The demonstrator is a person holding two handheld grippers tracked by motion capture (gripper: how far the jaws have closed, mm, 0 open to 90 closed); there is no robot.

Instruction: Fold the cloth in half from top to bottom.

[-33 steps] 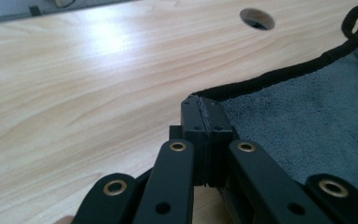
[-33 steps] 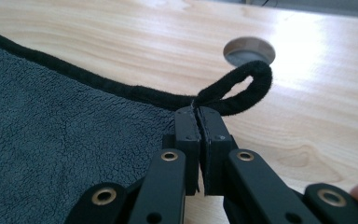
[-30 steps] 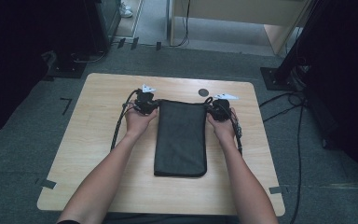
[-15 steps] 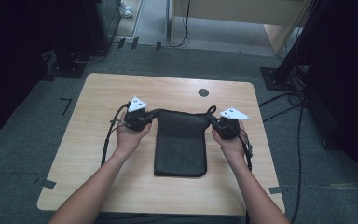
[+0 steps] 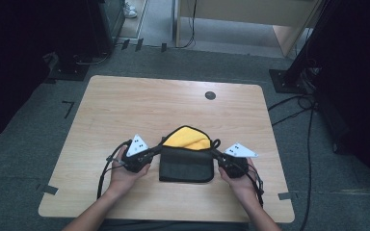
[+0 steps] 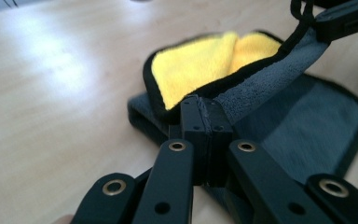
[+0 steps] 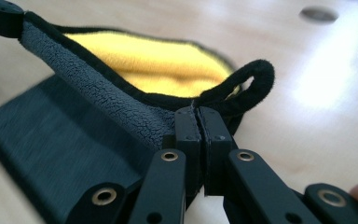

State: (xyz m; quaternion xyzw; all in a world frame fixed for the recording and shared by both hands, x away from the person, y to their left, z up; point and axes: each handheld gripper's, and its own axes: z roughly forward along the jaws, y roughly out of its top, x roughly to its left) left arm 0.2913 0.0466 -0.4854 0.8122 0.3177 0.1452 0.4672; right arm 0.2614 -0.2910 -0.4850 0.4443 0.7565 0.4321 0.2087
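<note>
A towel, dark grey outside and yellow inside [image 5: 186, 163], lies on the wooden table [image 5: 149, 106] near its front edge, its far end folded toward me so the yellow lining [image 5: 189, 138] shows. My left gripper [image 5: 160, 149] is shut on the towel's left corner. My right gripper [image 5: 215, 153] is shut on the right corner. In the left gripper view the jaws pinch the black hem of the towel [image 6: 261, 93], with the yellow lining [image 6: 200, 65] behind it. In the right gripper view the closed jaws clamp the towel [image 7: 102, 112] beside a black hanging loop [image 7: 256, 77].
A small dark round hole [image 5: 210, 95] sits in the table toward the far right. Black cables [image 5: 107, 173] trail from both grippers. Stands and cables crowd the floor around the table [image 5: 294, 82].
Both grippers have pulled the towel's far end toward the table's front edge, folding it over itself. The yellow lining has come into sight and the towel looks much shorter.
</note>
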